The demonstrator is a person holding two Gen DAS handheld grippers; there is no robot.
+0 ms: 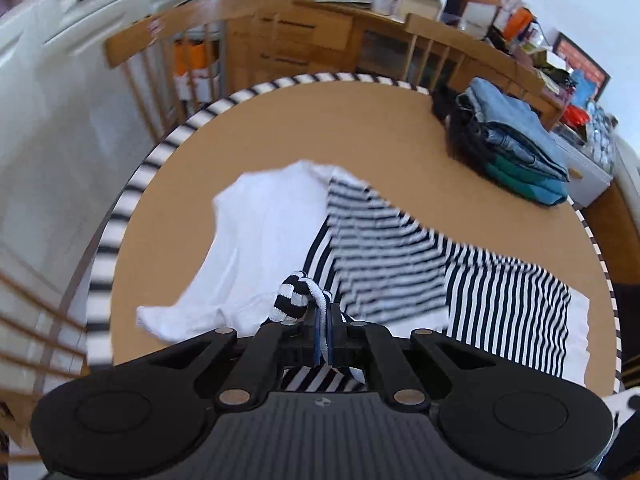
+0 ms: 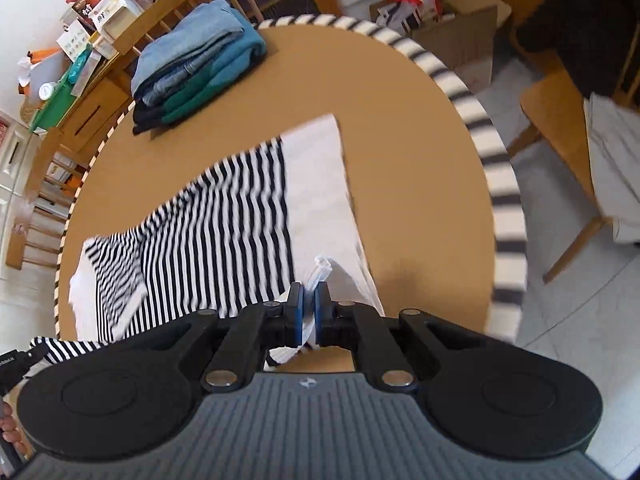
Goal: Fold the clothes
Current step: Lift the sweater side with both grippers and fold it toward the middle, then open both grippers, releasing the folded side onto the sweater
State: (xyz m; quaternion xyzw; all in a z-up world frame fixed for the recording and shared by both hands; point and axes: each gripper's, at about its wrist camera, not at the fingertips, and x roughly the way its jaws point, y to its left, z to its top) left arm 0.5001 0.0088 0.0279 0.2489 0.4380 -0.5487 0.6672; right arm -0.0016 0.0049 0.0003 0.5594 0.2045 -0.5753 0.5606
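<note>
In the left wrist view, a wooden spindle-back chair (image 1: 160, 52) stands at the upper left behind the round tan table with a black-and-white striped rim (image 1: 192, 216). The black-and-white striped shirt with white sleeves and hem (image 1: 384, 248) lies across the middle of the tabletop, blurred where part of it is raised. At lower centre the left gripper (image 1: 323, 320) has its 2 fingers pressed together on a bunched striped edge of that shirt. At the upper right a stack of folded blue denim and teal clothes (image 1: 516, 140) sits near the table edge, well apart from the shirt. In the right wrist view, the stack (image 2: 196, 64) is at the upper left, the shirt (image 2: 240, 216) runs from lower left to centre, and the right gripper (image 2: 309, 304) at lower centre is clamped on a fold of its white fabric.
</note>
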